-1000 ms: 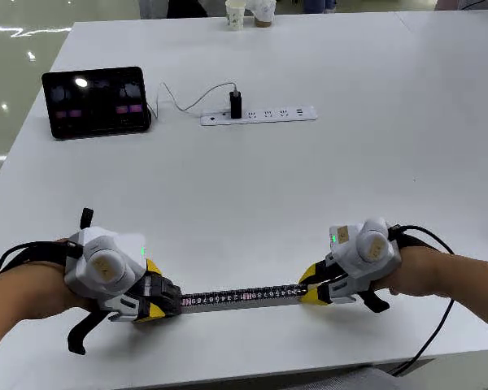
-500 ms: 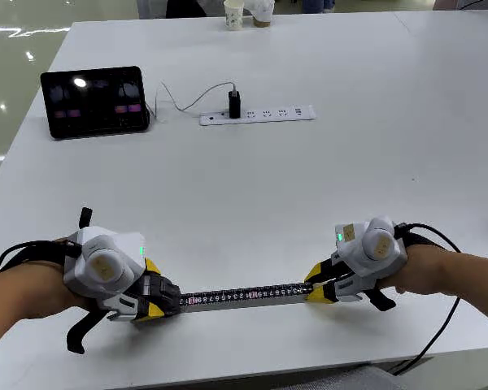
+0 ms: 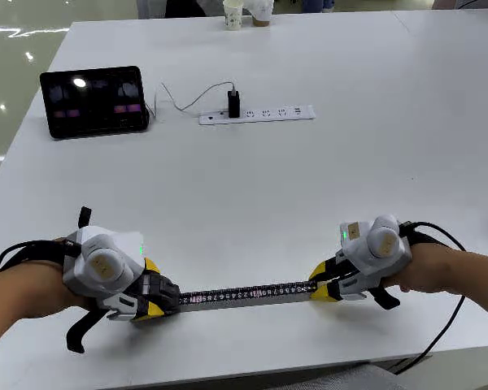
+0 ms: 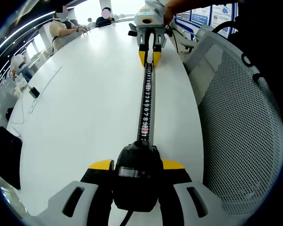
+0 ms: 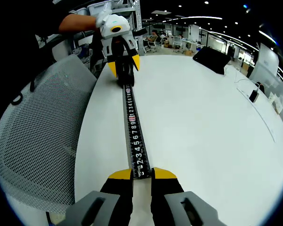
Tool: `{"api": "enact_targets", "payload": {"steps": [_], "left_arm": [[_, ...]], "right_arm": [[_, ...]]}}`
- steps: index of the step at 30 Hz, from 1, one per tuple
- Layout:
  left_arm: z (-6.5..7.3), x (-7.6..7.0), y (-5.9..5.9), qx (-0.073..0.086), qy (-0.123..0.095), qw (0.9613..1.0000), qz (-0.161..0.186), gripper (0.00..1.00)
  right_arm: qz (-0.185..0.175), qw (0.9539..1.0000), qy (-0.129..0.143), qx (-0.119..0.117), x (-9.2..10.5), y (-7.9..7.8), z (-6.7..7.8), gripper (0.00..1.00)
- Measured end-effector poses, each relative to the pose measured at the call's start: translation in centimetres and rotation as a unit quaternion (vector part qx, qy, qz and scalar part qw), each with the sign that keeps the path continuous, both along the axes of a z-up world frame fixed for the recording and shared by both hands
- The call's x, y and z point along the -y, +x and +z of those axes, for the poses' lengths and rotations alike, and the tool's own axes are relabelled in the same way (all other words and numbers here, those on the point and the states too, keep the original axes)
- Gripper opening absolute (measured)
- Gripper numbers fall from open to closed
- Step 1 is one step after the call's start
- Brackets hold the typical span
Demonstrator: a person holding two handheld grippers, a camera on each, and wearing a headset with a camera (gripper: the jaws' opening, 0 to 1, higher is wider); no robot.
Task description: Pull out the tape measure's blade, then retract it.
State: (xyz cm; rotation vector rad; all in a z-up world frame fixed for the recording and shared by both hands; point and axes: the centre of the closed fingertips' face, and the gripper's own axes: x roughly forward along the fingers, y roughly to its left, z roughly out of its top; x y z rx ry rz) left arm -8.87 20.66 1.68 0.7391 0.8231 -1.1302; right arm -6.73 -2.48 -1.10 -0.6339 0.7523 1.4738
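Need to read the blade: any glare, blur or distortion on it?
Head view: blade sharp, numerals tiny; glare sits on the floor, top left. Left gripper view: fisheye curves the table, numerals legible near the case. Right gripper view: numerals crisp by the right gripper.

- Table [image 3: 309, 187] bare from blade [image 3: 244, 294] towards 12 o'clock, as far as power strip [image 3: 257, 114].
- Tablet [image 3: 94, 101] stands at 11 o'clock.
- Cups [image 3: 234, 13] at far edge, 12 o'clock.
- 1–3 o'clock: open tabletop.
- 6 o'clock: mesh chair [image 4: 236, 117] just off near edge.
- Blade, case [image 4: 137, 176] clamped in left gripper [image 3: 153, 288], tip in right gripper [image 3: 319, 284], bars the lane between.
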Motion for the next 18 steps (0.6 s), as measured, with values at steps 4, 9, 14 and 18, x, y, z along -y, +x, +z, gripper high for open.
{"api": "enact_targets", "payload": {"steps": [4,9,14,18], "left_arm": [[0.01,0.01,0.02,0.000,0.000,1.0000,0.000,0.31],[0.00,0.00,-0.01,0.001,0.001,1.0000,0.000,0.31],[-0.01,-0.01,-0.01,0.001,0.000,1.0000,0.000,0.31],[-0.02,-0.01,0.02,0.001,0.000,1.0000,0.000,0.31]], "right_arm": [[0.003,1.0000,0.000,0.002,0.22,-0.01,0.05,0.10],[0.003,1.0000,-0.001,0.001,0.32,-0.06,0.14,0.10],[0.001,1.0000,0.000,0.000,0.27,-0.09,0.15,0.10],[0.001,1.0000,-0.001,0.000,0.25,-0.10,0.15,0.10]]}}
